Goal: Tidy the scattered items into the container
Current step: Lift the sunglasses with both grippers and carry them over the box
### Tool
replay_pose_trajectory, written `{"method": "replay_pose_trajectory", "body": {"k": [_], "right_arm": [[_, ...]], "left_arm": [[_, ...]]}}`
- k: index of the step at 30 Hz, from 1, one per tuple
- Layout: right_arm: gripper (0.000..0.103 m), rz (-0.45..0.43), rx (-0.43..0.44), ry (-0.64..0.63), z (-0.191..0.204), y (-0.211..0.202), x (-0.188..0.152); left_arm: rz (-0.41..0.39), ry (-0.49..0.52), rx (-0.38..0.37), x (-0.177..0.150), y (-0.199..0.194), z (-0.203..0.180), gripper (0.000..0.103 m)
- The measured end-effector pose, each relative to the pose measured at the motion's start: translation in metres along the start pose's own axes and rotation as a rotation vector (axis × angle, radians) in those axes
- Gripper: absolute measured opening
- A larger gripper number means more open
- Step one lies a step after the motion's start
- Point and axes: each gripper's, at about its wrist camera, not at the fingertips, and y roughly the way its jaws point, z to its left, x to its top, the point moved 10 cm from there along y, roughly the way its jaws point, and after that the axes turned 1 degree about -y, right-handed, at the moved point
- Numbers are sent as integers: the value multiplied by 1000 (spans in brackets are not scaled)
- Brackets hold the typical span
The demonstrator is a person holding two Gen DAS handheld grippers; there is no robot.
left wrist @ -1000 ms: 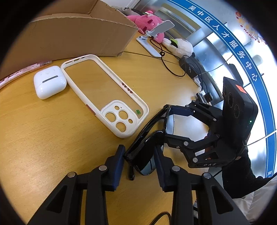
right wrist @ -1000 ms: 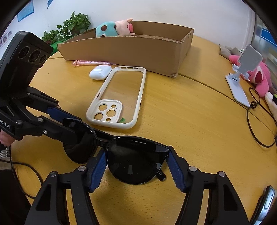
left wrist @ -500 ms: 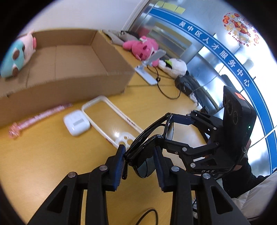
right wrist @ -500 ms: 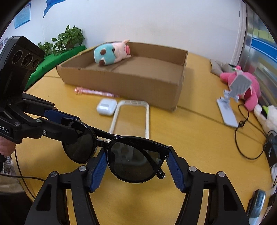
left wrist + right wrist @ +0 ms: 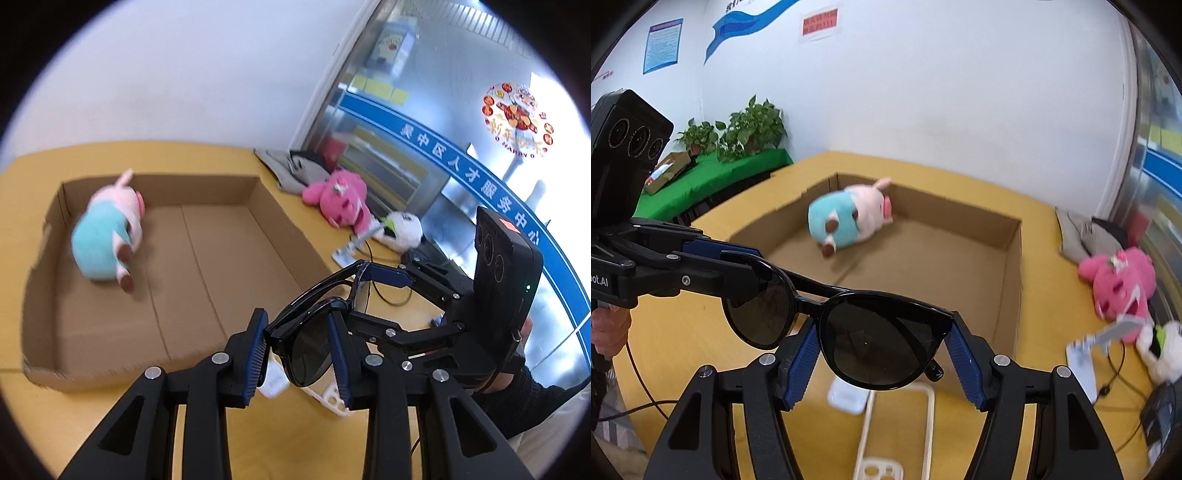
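Both tongs pinch the black sunglasses (image 5: 849, 325) in mid-air: right gripper (image 5: 882, 354) on one lens, left gripper (image 5: 299, 354) (its housing reads "ot.AI") on the other. Ahead lies the cardboard box (image 5: 1012, 266).

Bright even daylight, window glare at two o'clock, motion-blurred cardboard box (image 5: 155, 266), black fisheye corners.

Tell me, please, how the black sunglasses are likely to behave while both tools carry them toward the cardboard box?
The sunglasses look like a thin, rigid plastic frame, so probably light. The glossy lenses may slip against the pads. The left tool and the right tool each clamp one lens, so pulling apart could strain the narrow bridge.
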Motion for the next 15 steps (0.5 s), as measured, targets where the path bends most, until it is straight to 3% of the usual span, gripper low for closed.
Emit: {"method": "replay_pose_trajectory", "body": {"k": [7, 15], "right_arm": [[70, -75, -9, -13, -11, 24, 79], [70, -114, -32, 31, -34, 50, 141]], "left_arm": [[-65, 16, 30, 70, -10, 29, 32], [-92, 49, 41, 131, -2, 51, 32]]}}
